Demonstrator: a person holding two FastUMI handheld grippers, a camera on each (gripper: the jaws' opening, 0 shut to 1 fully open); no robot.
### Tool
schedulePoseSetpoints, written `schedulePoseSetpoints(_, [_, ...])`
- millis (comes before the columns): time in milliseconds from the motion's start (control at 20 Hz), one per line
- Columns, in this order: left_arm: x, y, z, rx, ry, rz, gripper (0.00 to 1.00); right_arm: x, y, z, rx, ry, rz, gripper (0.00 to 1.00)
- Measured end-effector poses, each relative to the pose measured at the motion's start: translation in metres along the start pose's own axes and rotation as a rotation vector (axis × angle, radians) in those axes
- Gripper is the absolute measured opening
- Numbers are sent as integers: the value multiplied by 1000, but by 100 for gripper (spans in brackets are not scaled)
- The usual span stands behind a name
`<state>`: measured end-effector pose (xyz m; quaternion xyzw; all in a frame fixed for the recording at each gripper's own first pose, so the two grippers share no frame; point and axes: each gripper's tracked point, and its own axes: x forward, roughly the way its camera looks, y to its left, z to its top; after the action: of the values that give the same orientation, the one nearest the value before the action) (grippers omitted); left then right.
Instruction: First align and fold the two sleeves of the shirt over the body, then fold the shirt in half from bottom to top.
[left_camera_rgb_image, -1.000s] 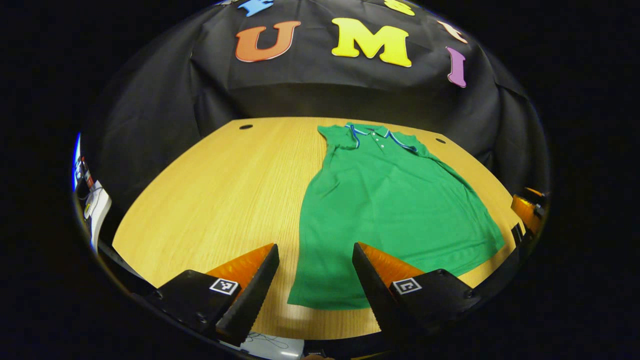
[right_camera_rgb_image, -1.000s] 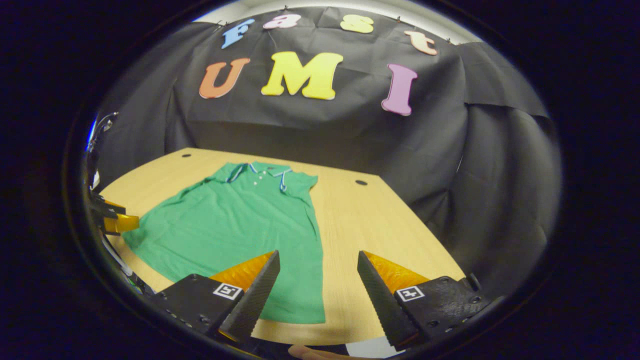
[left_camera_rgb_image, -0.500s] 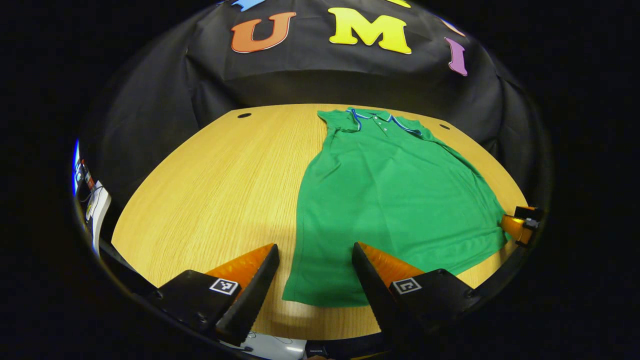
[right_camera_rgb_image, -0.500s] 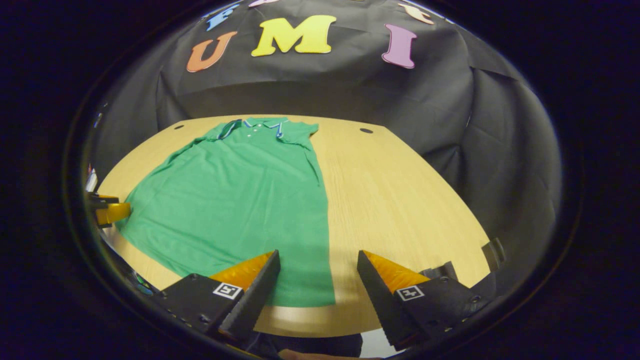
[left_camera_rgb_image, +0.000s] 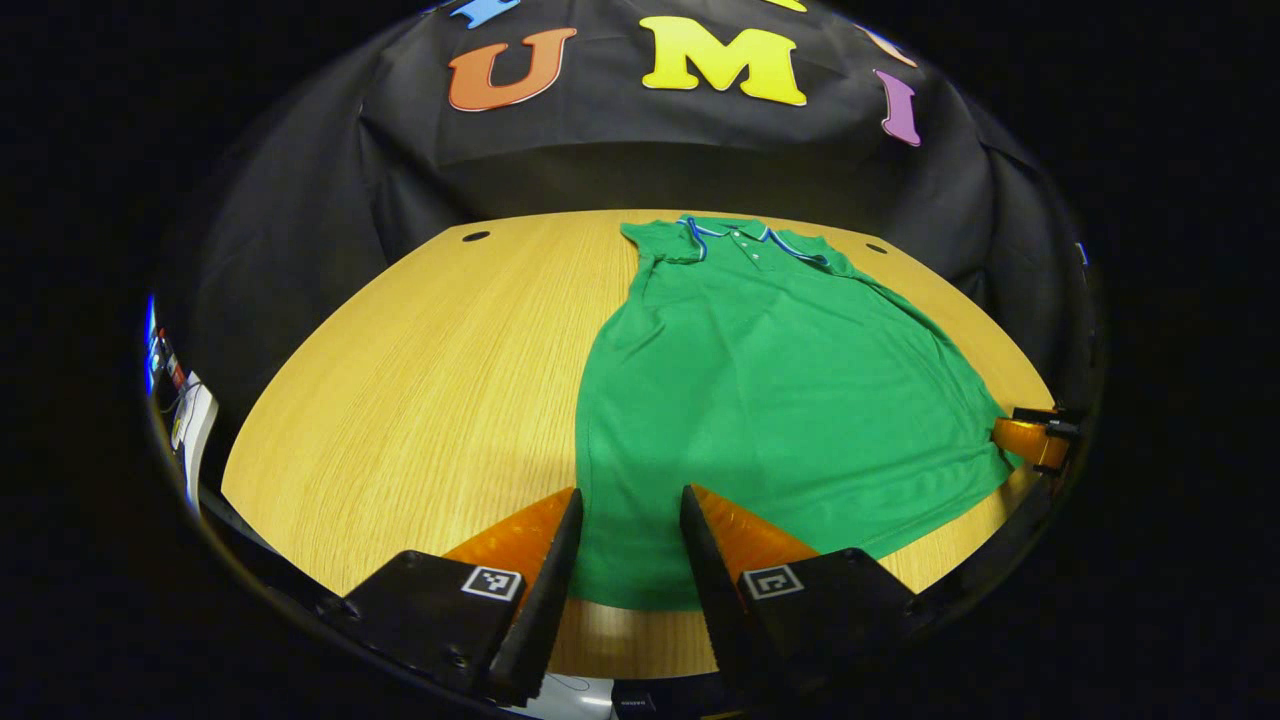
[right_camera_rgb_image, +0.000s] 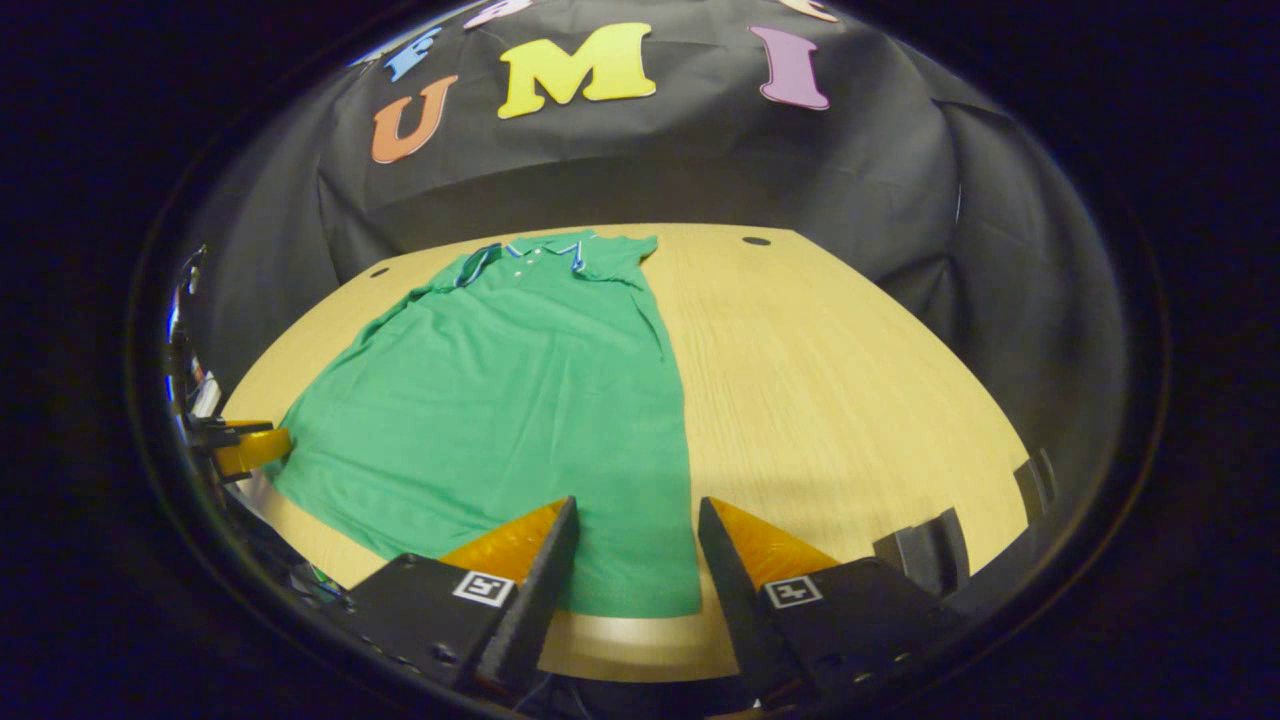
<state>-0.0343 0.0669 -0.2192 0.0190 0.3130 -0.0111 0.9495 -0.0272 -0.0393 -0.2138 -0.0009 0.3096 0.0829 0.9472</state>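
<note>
A green polo shirt (left_camera_rgb_image: 770, 380) (right_camera_rgb_image: 520, 400) lies flat on the wooden table (left_camera_rgb_image: 420, 380), collar (left_camera_rgb_image: 735, 232) at the far side, sleeves tucked in along the body. My left gripper (left_camera_rgb_image: 630, 495) hovers low over the near left hem corner. Its jaws are narrowed but apart, with the hem edge between them. My right gripper (right_camera_rgb_image: 637, 503) stands the same way over the near right hem corner, jaws apart astride the cloth. The right gripper (left_camera_rgb_image: 1030, 440) also shows at the shirt's far hem corner in the left gripper view, and the left gripper (right_camera_rgb_image: 245, 447) likewise in the right gripper view.
The table (right_camera_rgb_image: 830, 400) has two small cable holes near its back corners (left_camera_rgb_image: 476, 237) (left_camera_rgb_image: 876, 248). Black cloth hangs close behind and around it. White items (left_camera_rgb_image: 190, 420) sit off the table's left edge. The near table edge runs just below both grippers.
Both grippers have come forward and lower over the hem corners, and both pairs of jaws have narrowed. The shirt has not moved.
</note>
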Motion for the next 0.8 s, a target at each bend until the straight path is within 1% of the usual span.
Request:
schedulePoseSetpoints(50, [1,-1,0,1,-3,-9,63,2,4,1,1,0,14,70])
schedulePoseSetpoints(100, [1,-1,0,5,-7,-16,64,1,6,1,-9,1,21,53])
schedulePoseSetpoints(150, [2,-2,1,3,-11,-19,52,1,12,0,-16,5,42,45])
schedulePoseSetpoints(200, [2,-1,2,-3,-15,-20,41,2,16,0,-17,6,57,28])
schedulePoseSetpoints(250, [5,-1,3,-12,-19,-21,33,3,19,0,-22,13,61,15])
schedulePoseSetpoints(300, [5,-2,5,-25,-26,-23,12,3,19,1,-32,8,66,3])
schedulePoseSetpoints(350, [6,-3,6,-27,-29,-23,7,5,19,2,-36,7,73,3])
schedulePoseSetpoints(400, [6,-3,6,-29,-32,-23,3,5,19,4,-24,3,84,6])
schedulePoseSetpoints(500, [6,-4,8,-46,-39,-32,4,6,20,5,-9,11,99,0])
schedulePoseSetpoints(600, [4,-7,14,-59,-58,-46,3,5,18,7,-33,10,90,0])
schedulePoseSetpoints(700, [-2,-10,29,-66,-111,-60,3,2,18,15,-52,-10,78,0])
schedulePoseSetpoints(750, [-7,-11,40,-72,-143,-65,7,-1,19,21,-55,-21,79,0])
schedulePoseSetpoints(800, [-11,-11,49,-78,-169,-68,3,-5,21,28,-58,-37,81,0])
